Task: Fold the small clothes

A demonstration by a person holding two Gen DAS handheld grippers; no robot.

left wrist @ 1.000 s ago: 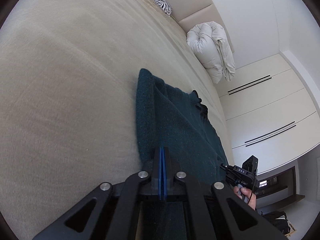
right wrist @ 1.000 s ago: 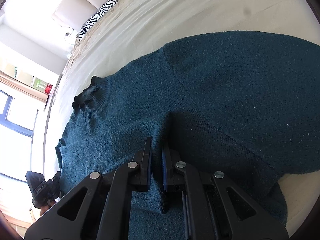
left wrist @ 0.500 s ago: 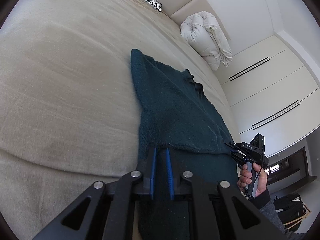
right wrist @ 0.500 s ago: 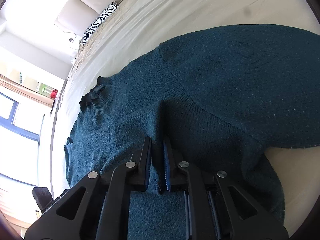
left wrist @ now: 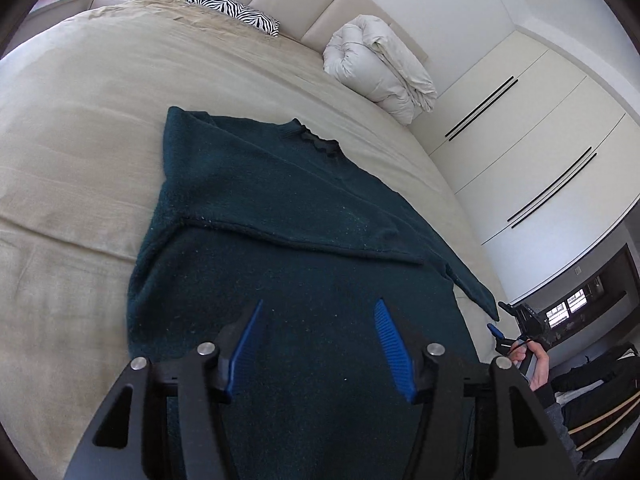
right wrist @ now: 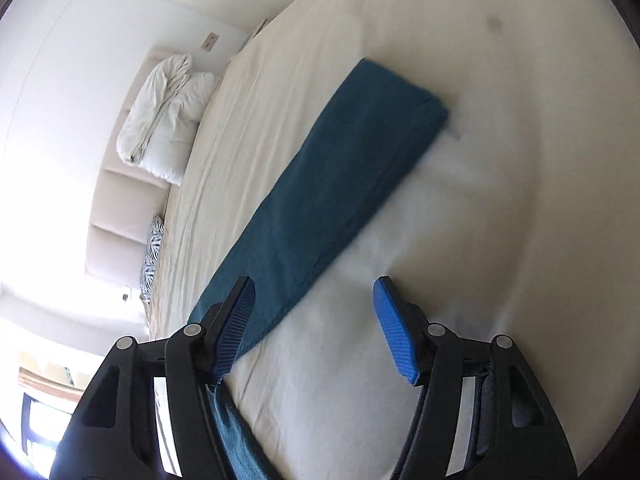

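A dark teal knit sweater [left wrist: 280, 248] lies flat on the beige bed [left wrist: 80, 128], collar toward the headboard, with one part folded across its middle. My left gripper [left wrist: 318, 340] is open and empty just above the sweater's lower part. My right gripper [right wrist: 314, 324] is open and empty over the bed sheet, next to the sweater's edge [right wrist: 320, 184], which shows as a long folded teal strip. The right gripper also shows at the right edge of the left wrist view [left wrist: 520, 328], held in a hand beyond the sweater's sleeve.
A rolled white duvet [left wrist: 380, 64] and a zebra-print pillow [left wrist: 236, 12] lie at the padded headboard. White wardrobe doors [left wrist: 540, 128] stand beyond the bed's right side. Dark bags [left wrist: 592, 396] sit on the floor at the lower right.
Both grippers were shut on the sweater's fabric; now both have opened and let it go. The sweater has dropped flat on the bed, and both grippers have pulled back from it.
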